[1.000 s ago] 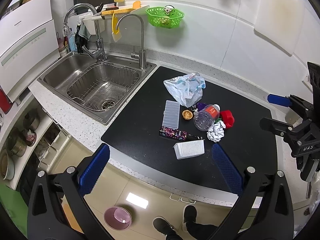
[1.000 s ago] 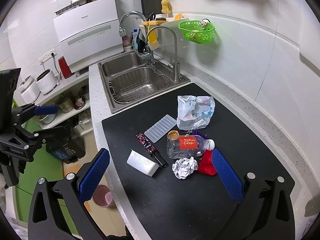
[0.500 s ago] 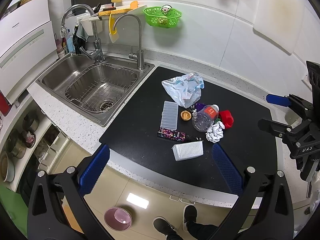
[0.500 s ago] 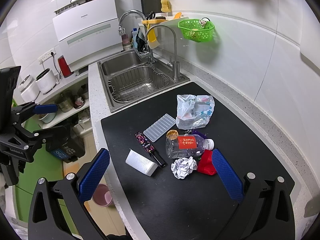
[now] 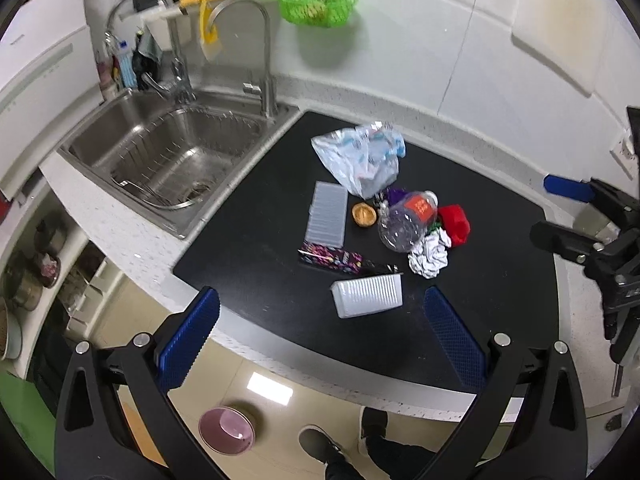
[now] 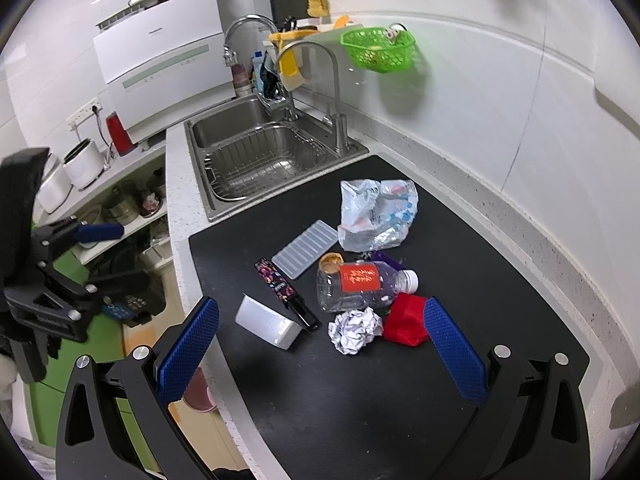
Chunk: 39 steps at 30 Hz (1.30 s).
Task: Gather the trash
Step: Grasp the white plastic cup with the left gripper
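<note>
Trash lies on a black mat point(image 5: 256, 240) point(image 6: 400, 400): a crumpled plastic bag point(image 5: 360, 156) point(image 6: 374, 214), a clear bottle with a red label point(image 5: 408, 218) point(image 6: 360, 286), a paper ball point(image 5: 429, 258) point(image 6: 354, 330), a red wrapper point(image 5: 454, 220) point(image 6: 406, 320), a ribbed clear lid point(image 5: 327, 214) point(image 6: 306, 248), a white box point(image 5: 368, 290) point(image 6: 268, 322), a dark patterned stick point(image 5: 332, 258) point(image 6: 280, 284) and a small brown cap point(image 5: 364, 214) point(image 6: 331, 260). My left gripper point(image 5: 320, 328) hangs open over the mat's front edge. My right gripper point(image 6: 320, 336) is open above the paper ball and white box.
A steel sink point(image 5: 168, 152) point(image 6: 256, 152) with two taps sits left of the mat. A green basket point(image 5: 316, 4) point(image 6: 378, 48) hangs on the tiled wall. A pink bowl point(image 5: 226, 430) and a person's shoes point(image 5: 320, 444) are on the floor below.
Both grippers have drifted slightly closer to the trash pile, with the views shifting a little. Nothing on the mat has moved.
</note>
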{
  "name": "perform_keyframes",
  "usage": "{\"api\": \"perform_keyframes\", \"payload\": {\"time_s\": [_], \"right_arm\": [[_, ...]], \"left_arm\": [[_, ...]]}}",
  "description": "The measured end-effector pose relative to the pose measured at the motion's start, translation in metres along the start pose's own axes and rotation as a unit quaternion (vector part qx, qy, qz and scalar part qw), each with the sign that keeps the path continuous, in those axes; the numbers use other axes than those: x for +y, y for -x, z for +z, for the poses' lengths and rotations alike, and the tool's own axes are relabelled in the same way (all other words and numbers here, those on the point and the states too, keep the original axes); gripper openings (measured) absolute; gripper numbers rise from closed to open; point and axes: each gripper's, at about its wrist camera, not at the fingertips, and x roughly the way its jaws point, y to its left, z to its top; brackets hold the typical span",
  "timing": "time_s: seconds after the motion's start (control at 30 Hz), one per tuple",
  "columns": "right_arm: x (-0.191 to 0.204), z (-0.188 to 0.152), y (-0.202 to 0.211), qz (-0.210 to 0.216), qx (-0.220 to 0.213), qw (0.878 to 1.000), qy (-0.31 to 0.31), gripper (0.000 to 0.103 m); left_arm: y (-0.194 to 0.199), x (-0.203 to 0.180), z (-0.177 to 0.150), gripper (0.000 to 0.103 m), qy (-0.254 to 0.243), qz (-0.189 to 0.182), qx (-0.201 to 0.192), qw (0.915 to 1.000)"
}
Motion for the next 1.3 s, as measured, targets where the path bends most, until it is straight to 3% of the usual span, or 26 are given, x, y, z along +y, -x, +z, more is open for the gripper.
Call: {"api": "perform_keyframes", "payload": {"time_s": [0.37, 0.57, 0.9, 0.97, 1.0, 1.3], "right_arm": [[-0.031, -0.012, -0.021, -0.012, 0.027, 0.999, -0.018, 0.098], [-0.049, -0.015, -0.033, -0.008, 0.042, 0.999, -0.023, 0.098], [-0.07, -0.023, -0.051, -0.01, 0.068, 0.997, -0.023, 0.098], [-0.074, -0.025, -0.054, -0.009, 0.072, 0.997, -0.023, 0.098], [-0.075, -0.025, -0.055, -0.009, 0.073, 0.997, -0.024, 0.098], [-0.08, -0.025, -0.064, -0.013, 0.076, 0.997, -0.022, 0.098]], "left_arm": [[-0.093, -0.035, -0.011, 0.1, -0.006, 0.014, 0.074, 0.9971], [-0.136, -0.046, -0.018, 0.1, 0.006, 0.041, 0.108, 0.9933], [-0.169, -0.047, -0.025, 0.1, 0.028, 0.061, 0.118, 0.9908], [-0.169, -0.045, -0.027, 0.085, 0.035, 0.053, 0.116, 0.9912], [-0.171, -0.044, -0.027, 0.072, 0.037, 0.054, 0.12, 0.9907], [-0.153, -0.037, -0.021, 0.069, 0.049, 0.04, 0.101, 0.9928]]}}
